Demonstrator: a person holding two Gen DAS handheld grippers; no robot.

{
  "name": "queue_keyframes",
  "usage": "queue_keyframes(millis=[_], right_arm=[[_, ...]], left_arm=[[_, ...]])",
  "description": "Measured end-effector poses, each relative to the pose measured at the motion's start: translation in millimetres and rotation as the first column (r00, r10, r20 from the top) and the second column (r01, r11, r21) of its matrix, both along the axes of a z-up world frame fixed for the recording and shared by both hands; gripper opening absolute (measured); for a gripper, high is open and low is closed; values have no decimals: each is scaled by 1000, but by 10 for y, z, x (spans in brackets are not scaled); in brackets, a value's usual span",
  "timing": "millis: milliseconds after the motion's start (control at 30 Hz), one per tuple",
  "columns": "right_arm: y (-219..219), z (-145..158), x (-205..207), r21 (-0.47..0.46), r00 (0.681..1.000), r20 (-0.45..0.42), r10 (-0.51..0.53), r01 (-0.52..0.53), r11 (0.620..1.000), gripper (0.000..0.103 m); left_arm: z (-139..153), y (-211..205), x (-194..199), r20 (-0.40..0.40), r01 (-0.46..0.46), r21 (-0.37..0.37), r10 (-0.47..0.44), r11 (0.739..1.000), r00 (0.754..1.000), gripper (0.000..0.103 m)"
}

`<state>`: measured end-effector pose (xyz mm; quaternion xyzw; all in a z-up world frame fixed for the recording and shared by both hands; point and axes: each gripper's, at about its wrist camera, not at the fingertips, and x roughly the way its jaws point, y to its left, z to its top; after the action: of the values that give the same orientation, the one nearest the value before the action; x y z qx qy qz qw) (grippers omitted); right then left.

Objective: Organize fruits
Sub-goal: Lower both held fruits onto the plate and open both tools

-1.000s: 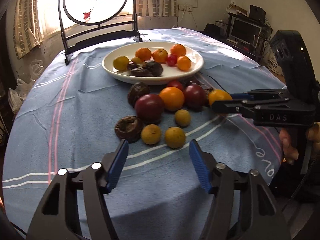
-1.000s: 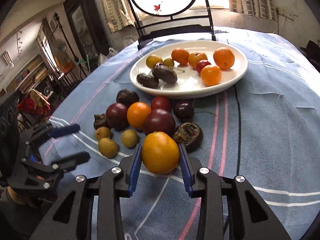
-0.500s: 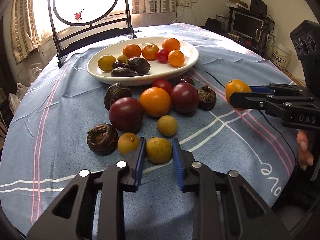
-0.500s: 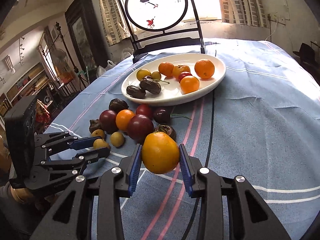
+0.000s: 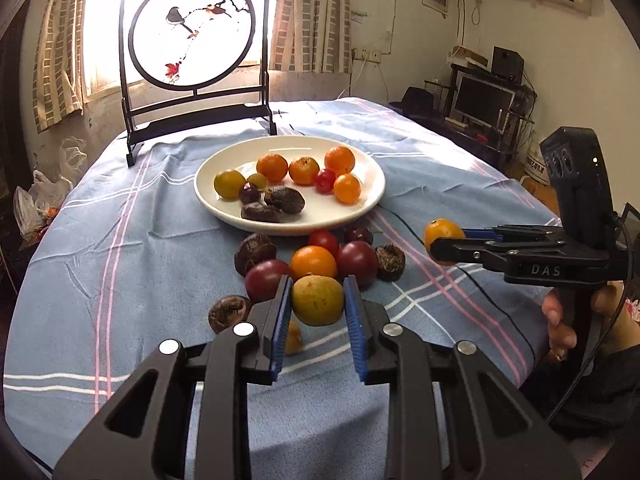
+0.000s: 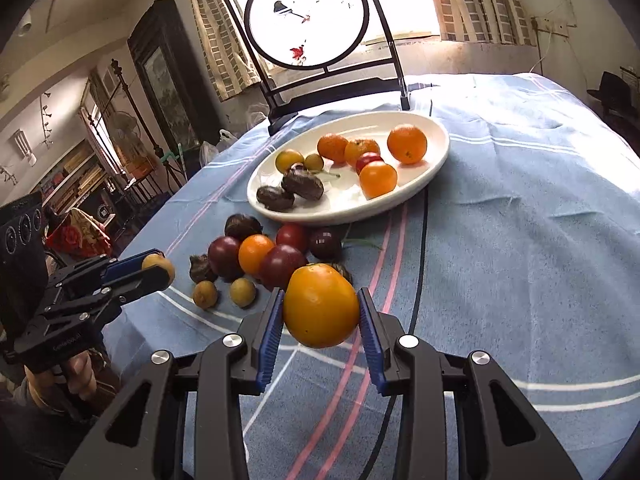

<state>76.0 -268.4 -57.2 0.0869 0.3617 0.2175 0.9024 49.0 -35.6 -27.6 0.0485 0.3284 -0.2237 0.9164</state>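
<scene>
My left gripper (image 5: pixel 317 300) is shut on a small yellow-brown fruit (image 5: pixel 317 301) and holds it above the blue cloth. My right gripper (image 6: pixel 321 306) is shut on a bigger orange-yellow fruit (image 6: pixel 321 305), also clear of the table; in the left wrist view that fruit (image 5: pixel 442 232) shows at the right. A white plate (image 5: pixel 368 204) further back holds several orange, yellow, red and dark fruits. Loose fruits (image 5: pixel 314 262) lie in a cluster in front of the plate, between both grippers and it.
A black-framed round screen (image 5: pixel 194 32) stands at the table's far edge behind the plate. The blue striped tablecloth (image 5: pixel 120 260) drops off at the round table's edges. A hand (image 5: pixel 560 320) holds the right gripper's handle at the right.
The left gripper closed on the small yellow fruit and lifted it off the cloth. The right gripper rose a little with its orange-yellow fruit.
</scene>
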Motion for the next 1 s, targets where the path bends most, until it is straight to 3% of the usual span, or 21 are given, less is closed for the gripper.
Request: queue_keyframes(millis=[233, 600, 633, 667, 700, 733, 900, 1000], right_arm=[[131, 441, 547, -6, 999, 37, 18, -18, 1000, 37], [526, 168, 1392, -69, 999, -35, 6, -9, 998, 39], [527, 166, 1391, -66, 999, -30, 14, -16, 998, 47], [514, 184, 1362, -59, 1000, -11, 13, -13, 998, 51], [496, 209, 1315, -57, 1000, 10, 11, -10, 998, 56], [479, 232, 1273, -61, 1000, 22, 9, -8, 998, 56], [323, 262, 925, -53, 999, 42, 4, -2, 999, 56], [193, 167, 645, -27, 999, 33, 9, -9, 1000, 56]], left_arm=[[213, -58, 656, -5, 14, -40, -14, 999, 1000, 25], [-77, -48, 1918, -187, -70, -57, 58, 996, 981, 27], [-89, -16, 1965, -203, -82, -76, 65, 994, 977, 39], [-80, 28, 1982, -213, -102, -98, 79, 990, 974, 49], [-51, 78, 1961, -202, -122, -121, 96, 985, 975, 67], [-7, 123, 1911, -179, -136, -136, 110, 981, 978, 72], [139, 260, 1521, -146, -105, -139, 85, 985, 986, 72], [139, 344, 1155, -117, -71, -87, 61, 994, 991, 74]])
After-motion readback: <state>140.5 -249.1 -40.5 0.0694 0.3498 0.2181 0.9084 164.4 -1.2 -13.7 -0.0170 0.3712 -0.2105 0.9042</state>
